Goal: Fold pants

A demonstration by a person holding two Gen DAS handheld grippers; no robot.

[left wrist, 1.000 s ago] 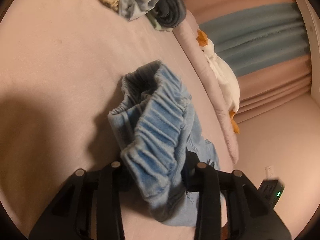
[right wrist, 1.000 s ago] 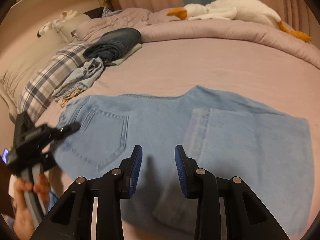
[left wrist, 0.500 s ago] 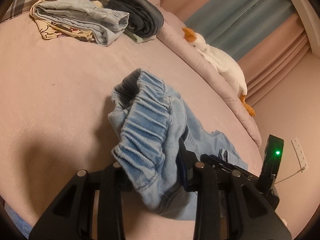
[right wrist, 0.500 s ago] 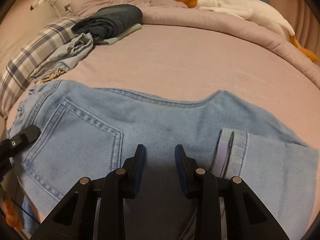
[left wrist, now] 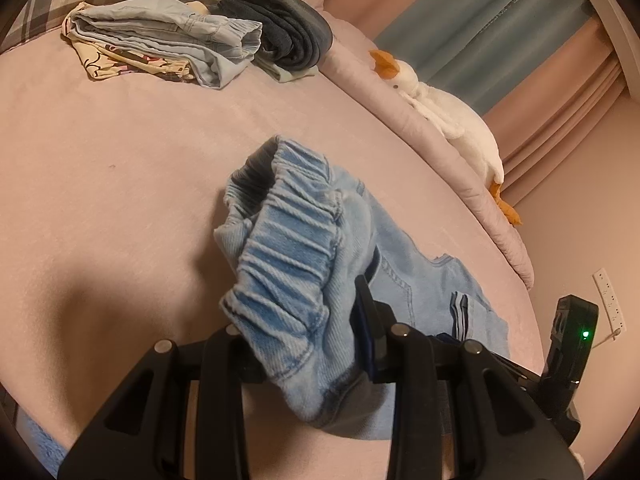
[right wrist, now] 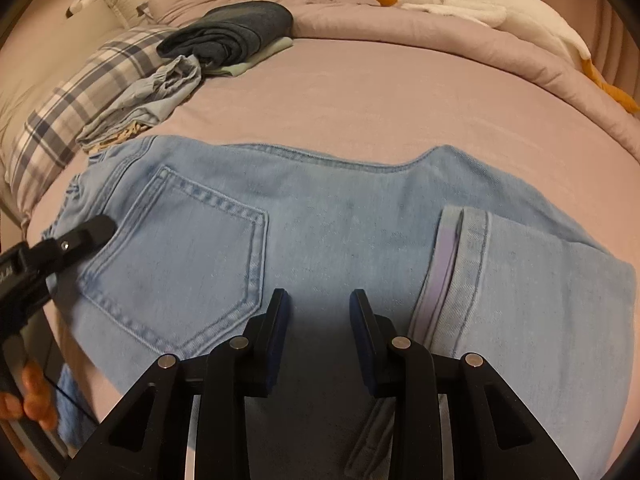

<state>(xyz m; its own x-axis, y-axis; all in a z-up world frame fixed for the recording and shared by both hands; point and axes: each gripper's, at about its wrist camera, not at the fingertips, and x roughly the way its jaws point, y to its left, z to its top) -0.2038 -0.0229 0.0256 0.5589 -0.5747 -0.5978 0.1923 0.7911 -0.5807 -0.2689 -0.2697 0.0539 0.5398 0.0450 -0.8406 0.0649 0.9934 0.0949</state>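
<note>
Light blue jeans [right wrist: 320, 232] lie folded across the pink bed, back pocket up, a leg cuff [right wrist: 456, 256] folded over at the right. My left gripper [left wrist: 304, 320] is shut on the jeans' gathered elastic waistband [left wrist: 288, 256] and holds it bunched above the sheet; it also shows in the right wrist view [right wrist: 80, 236] at the jeans' left end. My right gripper [right wrist: 318, 312] is open and empty, low over the jeans' near edge between pocket and cuff. It shows at the right in the left wrist view [left wrist: 572, 340].
Folded clothes lie at the head of the bed: a pale blue pile [left wrist: 168, 40] and a dark pile [left wrist: 280, 36], by a plaid pillow [right wrist: 80, 96]. A white goose plush [right wrist: 480, 4] lies on the rolled duvet [right wrist: 400, 36] along the far side.
The right gripper has lowered and come closer to the jeans. The left gripper still holds the waistband and has tilted up and shifted slightly.
</note>
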